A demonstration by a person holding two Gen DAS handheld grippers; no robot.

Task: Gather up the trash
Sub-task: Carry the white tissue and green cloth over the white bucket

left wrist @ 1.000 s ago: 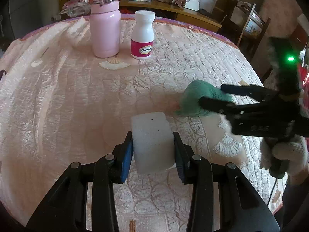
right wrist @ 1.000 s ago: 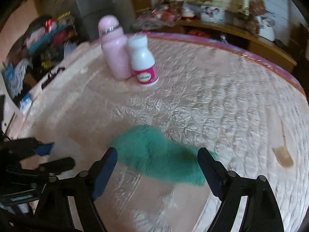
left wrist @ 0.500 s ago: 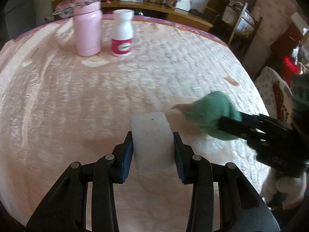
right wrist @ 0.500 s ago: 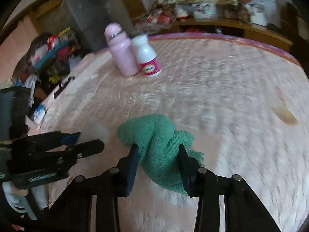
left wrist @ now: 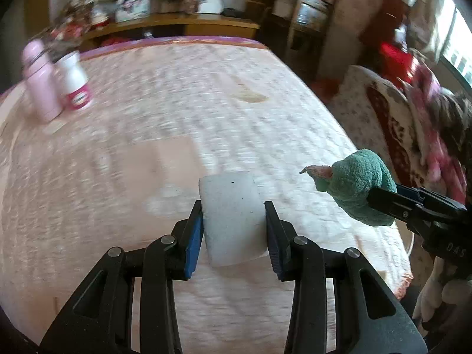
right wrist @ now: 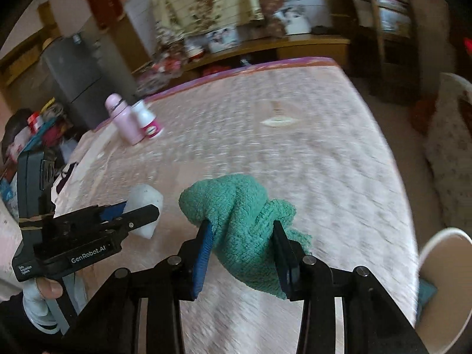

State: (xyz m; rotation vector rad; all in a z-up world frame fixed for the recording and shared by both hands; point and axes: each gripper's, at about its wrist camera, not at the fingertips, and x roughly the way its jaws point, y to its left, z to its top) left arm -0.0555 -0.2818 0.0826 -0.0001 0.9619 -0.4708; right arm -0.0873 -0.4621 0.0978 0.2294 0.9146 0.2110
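Observation:
My left gripper is shut on a white foam block, held above the pink quilted bed. To its right, the green fuzzy cloth hangs in my right gripper. In the right wrist view the right gripper is shut on that green cloth, lifted off the bed. The left gripper with the white block shows at the left, held by a gloved hand. A white bin stands at the bed's lower right corner.
A pink flask and a white pill bottle stand at the bed's far left. A small scrap lies on the far quilt. A patterned chair and wooden shelves stand right of the bed.
The right gripper closed on the green cloth and lifted it off the bed. Both grippers swung right toward the bed's corner, and the white bin came into view.

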